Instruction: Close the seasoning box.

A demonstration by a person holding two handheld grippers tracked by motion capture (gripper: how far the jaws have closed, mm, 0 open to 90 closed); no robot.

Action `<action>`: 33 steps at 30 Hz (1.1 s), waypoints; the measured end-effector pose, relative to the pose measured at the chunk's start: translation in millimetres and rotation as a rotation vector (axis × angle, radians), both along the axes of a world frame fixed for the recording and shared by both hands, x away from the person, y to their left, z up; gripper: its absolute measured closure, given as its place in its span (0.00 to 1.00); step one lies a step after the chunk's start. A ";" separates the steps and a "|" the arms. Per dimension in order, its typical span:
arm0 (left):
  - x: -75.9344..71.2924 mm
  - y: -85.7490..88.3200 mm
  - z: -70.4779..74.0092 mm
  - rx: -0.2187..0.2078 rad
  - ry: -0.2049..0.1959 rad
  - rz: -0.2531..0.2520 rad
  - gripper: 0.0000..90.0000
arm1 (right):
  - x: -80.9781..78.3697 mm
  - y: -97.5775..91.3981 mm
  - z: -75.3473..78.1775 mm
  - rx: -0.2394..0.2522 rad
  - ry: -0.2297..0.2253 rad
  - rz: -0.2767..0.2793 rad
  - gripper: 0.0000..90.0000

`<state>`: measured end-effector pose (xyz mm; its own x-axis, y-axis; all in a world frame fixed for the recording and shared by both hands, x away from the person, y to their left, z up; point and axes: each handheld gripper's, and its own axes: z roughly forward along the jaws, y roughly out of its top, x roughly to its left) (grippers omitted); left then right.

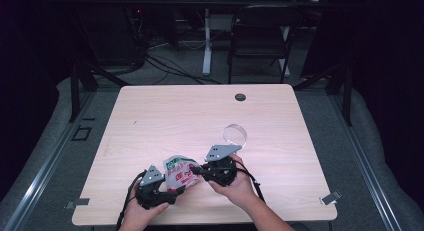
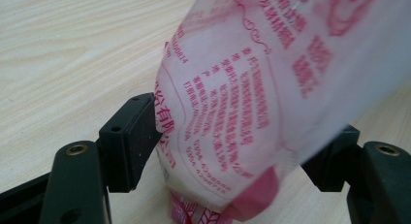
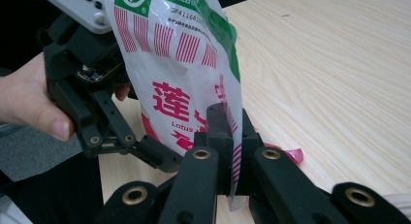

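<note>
A white plastic bag (image 1: 181, 172) with red and green print stands upright near the table's front edge, between my two grippers. My right gripper (image 1: 198, 170) is shut on the bag's side edge; in the right gripper view its jaws (image 3: 228, 132) pinch the thin film of the bag (image 3: 179, 64). My left gripper (image 1: 171, 191) is at the bag's lower left. In the left gripper view its jaws (image 2: 232, 151) stand wide apart, with the bag's lower end (image 2: 242, 88) hanging between them. The bag brushes the left pad (image 2: 133, 136). Its pink bottom seam (image 2: 252, 200) sits low between the jaws.
The light wooden table (image 1: 200, 111) carries a clear round disc (image 1: 234, 133) right of centre and a small black round cap (image 1: 240, 97) near the far edge. A dark chair (image 1: 260, 36) and cables lie beyond the table. A hand (image 3: 29, 103) holds the left gripper.
</note>
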<state>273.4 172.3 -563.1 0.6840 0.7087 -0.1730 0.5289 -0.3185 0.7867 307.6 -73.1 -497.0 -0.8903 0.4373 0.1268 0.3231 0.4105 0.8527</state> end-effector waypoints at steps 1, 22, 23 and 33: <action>1.0 0.9 -0.6 -0.009 0.010 0.003 0.33 | 0.0 -0.8 0.1 -0.008 -0.003 0.003 1.00; 14.6 -17.5 -22.9 0.077 0.067 -0.036 0.30 | -5.0 -7.9 -5.3 0.019 0.008 -0.008 1.00; 14.9 -18.1 -23.1 0.080 0.060 -0.039 0.30 | -5.3 -8.3 -5.2 0.015 0.005 -0.008 1.00; 14.2 -22.2 -25.2 0.097 0.029 -0.037 0.30 | -6.4 -9.1 -6.0 0.023 0.007 -0.019 1.00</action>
